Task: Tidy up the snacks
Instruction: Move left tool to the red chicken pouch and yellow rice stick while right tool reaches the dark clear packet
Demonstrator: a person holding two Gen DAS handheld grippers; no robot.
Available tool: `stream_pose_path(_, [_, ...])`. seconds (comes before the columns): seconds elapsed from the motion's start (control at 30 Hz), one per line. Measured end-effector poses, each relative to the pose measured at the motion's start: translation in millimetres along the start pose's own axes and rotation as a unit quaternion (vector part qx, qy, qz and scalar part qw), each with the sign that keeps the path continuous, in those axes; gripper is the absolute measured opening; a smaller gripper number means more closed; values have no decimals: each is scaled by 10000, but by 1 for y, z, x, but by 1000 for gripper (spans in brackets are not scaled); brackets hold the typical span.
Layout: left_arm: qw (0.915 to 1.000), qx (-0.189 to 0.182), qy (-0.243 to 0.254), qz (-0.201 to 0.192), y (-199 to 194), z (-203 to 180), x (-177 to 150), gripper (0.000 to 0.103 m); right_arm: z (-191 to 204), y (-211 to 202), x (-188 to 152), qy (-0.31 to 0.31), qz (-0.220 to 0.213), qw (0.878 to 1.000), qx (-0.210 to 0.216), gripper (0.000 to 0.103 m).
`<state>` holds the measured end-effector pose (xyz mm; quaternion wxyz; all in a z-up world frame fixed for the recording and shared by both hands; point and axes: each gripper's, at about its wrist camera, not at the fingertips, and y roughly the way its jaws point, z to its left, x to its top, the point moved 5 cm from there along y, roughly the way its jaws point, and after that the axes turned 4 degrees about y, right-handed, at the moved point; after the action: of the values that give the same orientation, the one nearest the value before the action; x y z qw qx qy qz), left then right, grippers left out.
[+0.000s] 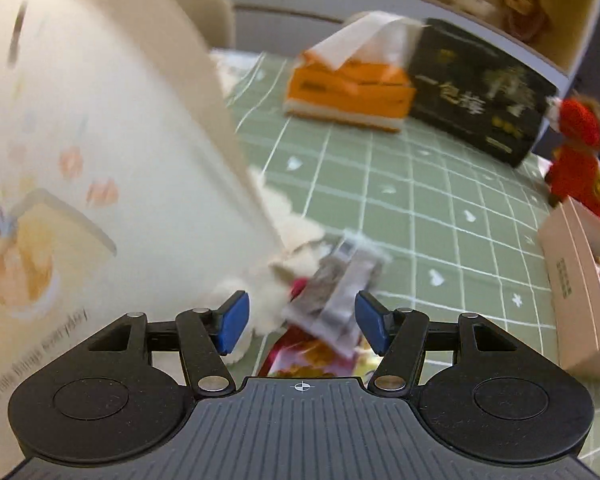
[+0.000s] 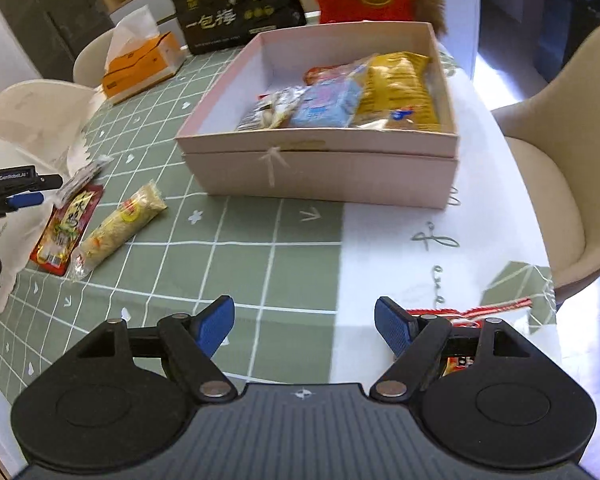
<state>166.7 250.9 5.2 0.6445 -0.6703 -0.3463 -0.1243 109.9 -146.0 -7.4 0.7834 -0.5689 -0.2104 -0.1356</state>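
Silver-grey foil snack packet (image 1: 336, 292) lies between the left gripper (image 1: 302, 322)'s released blue pads; centring before pinching seems wise. Right gripper (image 2: 304, 330) hangs spread, empty.

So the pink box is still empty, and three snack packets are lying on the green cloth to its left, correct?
Not quite. The pink box is not empty: the right wrist view shows several packets inside, among them a yellow bag and a blue packet. The rest holds: a red packet, a pale tube-shaped packet and a silvery packet lie on the green cloth to its left.
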Motion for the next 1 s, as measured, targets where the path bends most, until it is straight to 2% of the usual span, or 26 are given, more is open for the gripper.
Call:
stream_pose_path(0.07, [9996, -251, -67, 94, 8, -4, -7, 64, 4, -2, 3, -108, -8, 9999, -49, 78])
stream_pose_path(0.1, [9993, -351, -26, 116, 11, -8, -13, 68, 5, -4, 5, -159, -23, 9999, -62, 78])
stream_pose_path(0.17, [9986, -476, 206, 119, 11, -26, -24, 67, 9, -9, 10, -260, -54, 9996, -42, 78])
stream_pose_path(0.27, [9939, -906, 607, 141, 10, -57, -38, 65, 22, -11, 21, -333, -94, 9993, 102, 78])
stream_pose_path(0.37, [9877, -1290, 869, 187, 0, -84, -57, 57, 47, -8, 35, -492, -207, 9983, 215, 78])
stream_pose_path(0.53, [9788, -1704, 1072, 368, -24, -104, -88, 54, 102, 5, 62, -899, -284, 9953, 232, 78])
stream_pose_path(0.57, [9791, -1668, 1084, 424, -28, -104, -92, 54, 114, 11, 68, -1000, -286, 9943, 246, 78])
stream_pose_path(0.63, [9837, -1364, 1055, 510, -35, -100, -96, 54, 142, 25, 79, -1332, -267, 9904, 243, 83])
stream_pose_path(0.7, [9887, -1250, 489, 669, -38, -81, -95, 53, 175, 45, 88, -1916, -225, 9810, 222, 84])
stream_pose_path(0.8, [9888, -1182, -215, 882, -50, -49, -99, 51, 217, 78, 97, -2480, -156, 9679, 388, 84])
stream_pose_path(0.9, [9897, -1004, -234, 991, -57, -33, -102, 51, 248, 118, 108, -2564, -10, 9654, 485, 85])
stream_pose_path(1.0, [9913, -962, -258, 861, -67, -22, -104, 51, 266, 159, 113, -2638, 235, 9634, 408, 85])
